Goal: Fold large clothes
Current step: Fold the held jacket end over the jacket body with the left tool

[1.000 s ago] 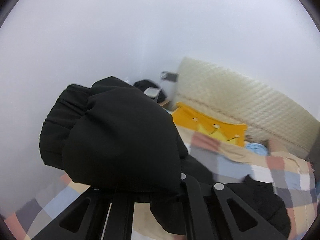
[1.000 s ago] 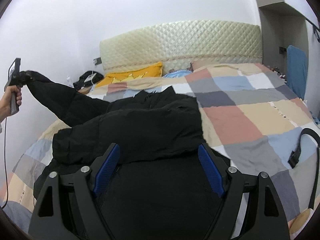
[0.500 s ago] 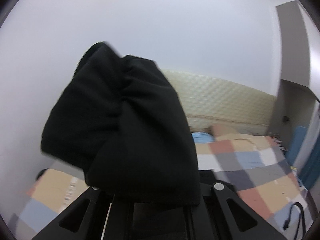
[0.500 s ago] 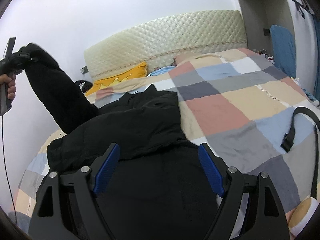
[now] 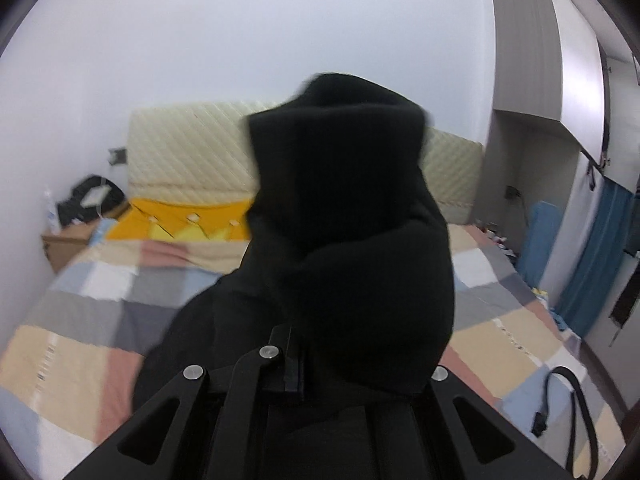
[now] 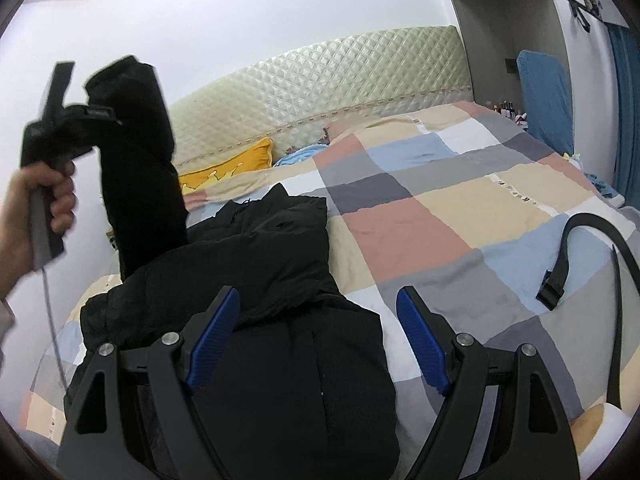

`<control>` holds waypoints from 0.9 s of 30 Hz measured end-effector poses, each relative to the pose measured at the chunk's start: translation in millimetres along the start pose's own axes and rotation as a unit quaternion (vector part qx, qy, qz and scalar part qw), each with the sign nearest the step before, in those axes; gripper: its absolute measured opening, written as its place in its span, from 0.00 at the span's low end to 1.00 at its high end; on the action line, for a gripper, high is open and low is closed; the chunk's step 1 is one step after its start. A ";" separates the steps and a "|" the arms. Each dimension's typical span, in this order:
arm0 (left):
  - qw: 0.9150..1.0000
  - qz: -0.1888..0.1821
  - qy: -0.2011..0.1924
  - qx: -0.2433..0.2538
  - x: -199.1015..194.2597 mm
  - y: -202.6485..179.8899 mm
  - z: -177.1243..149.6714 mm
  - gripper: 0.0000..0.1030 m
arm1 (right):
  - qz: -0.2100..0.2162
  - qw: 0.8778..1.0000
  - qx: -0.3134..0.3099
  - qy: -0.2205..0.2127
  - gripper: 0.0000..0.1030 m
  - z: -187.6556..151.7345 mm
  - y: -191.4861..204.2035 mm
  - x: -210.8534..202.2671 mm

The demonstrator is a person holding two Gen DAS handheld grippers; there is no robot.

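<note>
The left tool (image 6: 96, 114), clamped on the black jacket's sleeve (image 6: 140, 168), is swinging it up from frame left over the jacket (image 6: 280, 320) on the bed (image 6: 460, 200), starting the inward fold, while the right tool (image 6: 318, 334) is hovering open.

left gripper (image 5: 320, 344) tips hidden by black sleeve (image 5: 348, 240), bedside items blurred

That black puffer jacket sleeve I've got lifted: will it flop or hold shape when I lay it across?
Likely floppy: the sleeve bends limply below the left gripper. Its puffy padding on the jacket probably springs back, so the fold may need pressing.
</note>
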State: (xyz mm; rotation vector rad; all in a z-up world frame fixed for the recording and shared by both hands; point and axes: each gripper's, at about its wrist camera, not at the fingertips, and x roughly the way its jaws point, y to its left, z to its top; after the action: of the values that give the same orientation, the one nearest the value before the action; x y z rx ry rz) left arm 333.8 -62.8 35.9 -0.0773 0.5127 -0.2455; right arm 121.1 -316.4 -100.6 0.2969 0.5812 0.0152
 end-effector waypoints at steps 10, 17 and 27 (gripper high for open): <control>0.995 -0.058 0.066 0.054 82.8 -65.5 -85.8 0.06 | -0.003 0.999 0.042 0.009 0.79 1.2 -25.0 13.5; 0.990 -0.074 0.101 0.066 130.3 -88.8 -126.1 0.08 | -0.008 0.998 0.057 0.017 0.79 2.1 -33.4 28.6; 0.981 -0.047 0.158 0.106 194.5 -100.7 -189.8 0.10 | -0.013 0.997 0.063 0.038 0.79 -3.5 -34.3 49.1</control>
State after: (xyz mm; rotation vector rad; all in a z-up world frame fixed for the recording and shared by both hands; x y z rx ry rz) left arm 382.5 -211.5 -208.1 0.1476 0.7975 -0.4072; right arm 158.0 -343.5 -139.4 0.4128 0.6637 -0.0349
